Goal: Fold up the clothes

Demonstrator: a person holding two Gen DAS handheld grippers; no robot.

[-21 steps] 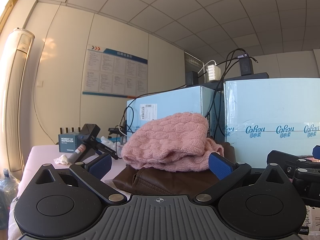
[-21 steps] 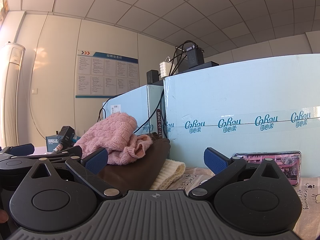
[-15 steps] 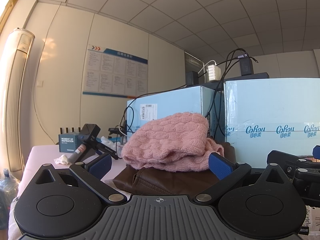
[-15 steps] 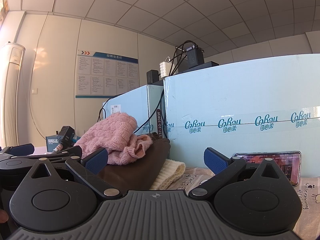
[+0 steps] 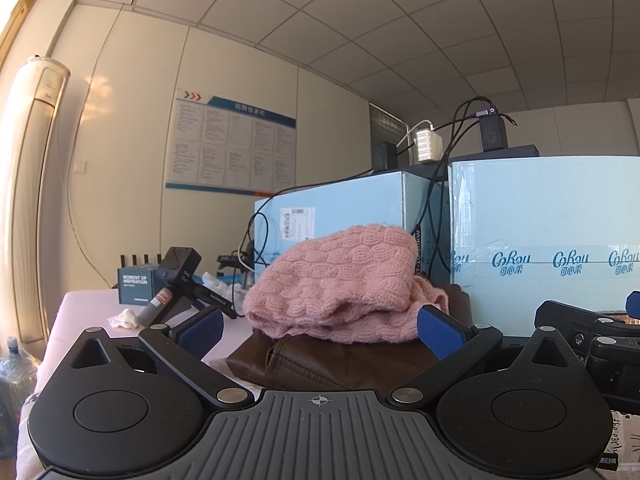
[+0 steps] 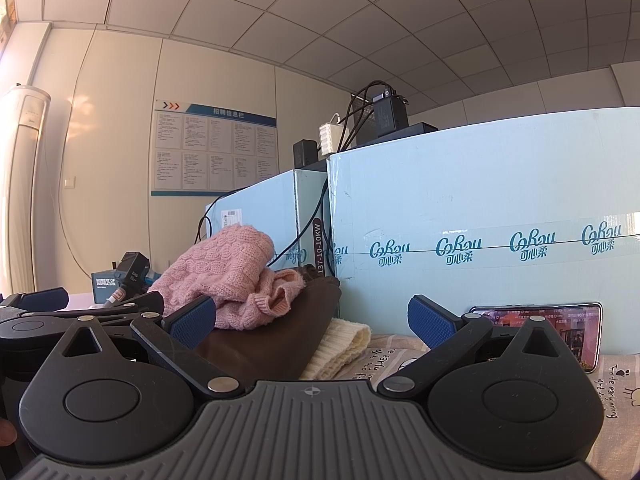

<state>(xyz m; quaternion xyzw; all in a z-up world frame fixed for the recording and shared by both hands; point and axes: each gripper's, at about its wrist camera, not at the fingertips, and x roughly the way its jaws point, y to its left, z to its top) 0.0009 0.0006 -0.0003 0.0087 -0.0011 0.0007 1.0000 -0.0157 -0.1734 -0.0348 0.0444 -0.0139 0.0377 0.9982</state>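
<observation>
A pink knitted sweater [image 5: 340, 280] lies bunched on top of a dark brown leather garment [image 5: 332, 360] on the table; both also show in the right wrist view, the sweater [image 6: 224, 272] over the brown garment [image 6: 272, 340]. A cream knit piece [image 6: 340, 344] pokes out beside the brown garment. My left gripper [image 5: 320, 330] is open and empty, just in front of the pile. My right gripper [image 6: 312, 320] is open and empty, to the right of the left gripper [image 6: 40, 308], facing the pile's right edge.
Two light blue cardboard boxes [image 5: 540, 240] [image 6: 480, 248] stand right behind the clothes, with chargers and cables on top. A phone [image 6: 560, 332] leans on the right box. A small dark box [image 5: 136, 286], a handheld device [image 5: 180, 276] and tissues [image 5: 124, 318] lie at the far left.
</observation>
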